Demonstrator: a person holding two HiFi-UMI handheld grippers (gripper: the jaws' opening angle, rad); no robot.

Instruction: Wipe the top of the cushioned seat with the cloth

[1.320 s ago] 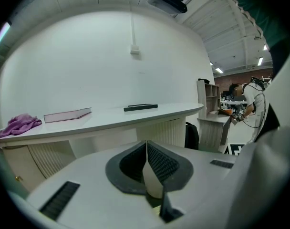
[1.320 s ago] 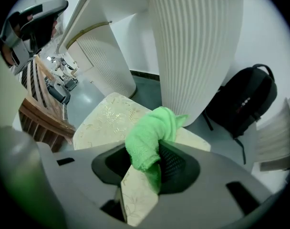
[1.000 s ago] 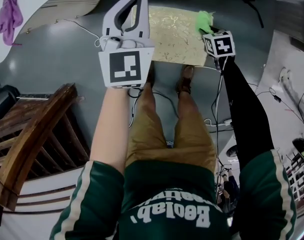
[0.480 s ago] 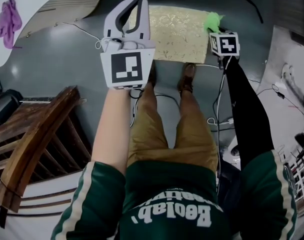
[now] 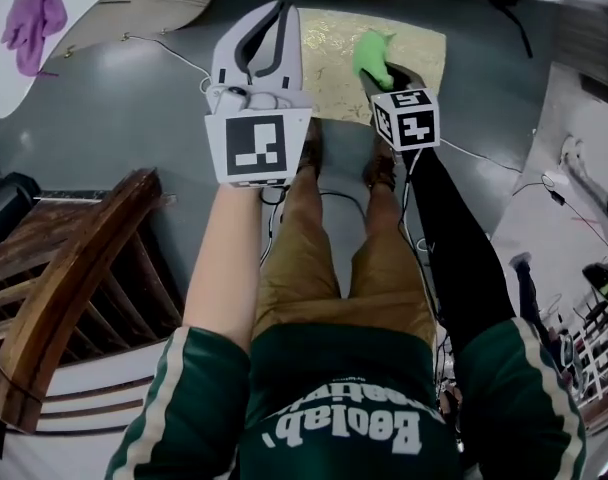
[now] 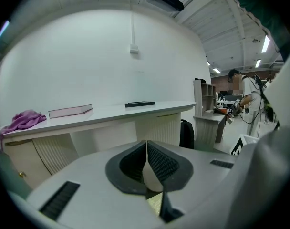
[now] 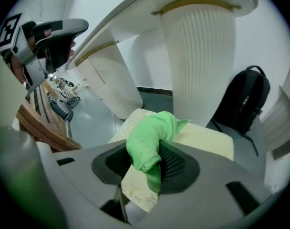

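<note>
The cushioned seat (image 5: 424, 53) is a pale gold square pad on the floor ahead of my feet. A bright green cloth (image 5: 372, 54) lies bunched on its middle, with my right gripper (image 5: 377, 72) shut on it and reaching down from the near side. In the right gripper view the cloth (image 7: 150, 137) spills out between the jaws over the seat (image 7: 207, 137). My left gripper (image 5: 281, 14) hangs above the seat's left edge, shut and holding nothing. In its own view the left gripper (image 6: 146, 144) points at a white counter, jaws pressed together.
A wooden chair (image 5: 74, 268) stands at my left. A purple rag (image 5: 39, 13) lies on the curved white counter (image 5: 4, 78). White fluted pedestals (image 7: 202, 56) and a black backpack (image 7: 245, 99) stand behind the seat. Cables (image 5: 164, 53) trail across the grey floor.
My right gripper has dragged the green cloth leftward, from the seat's right edge to its middle. The left gripper has kept its place above the left edge.
</note>
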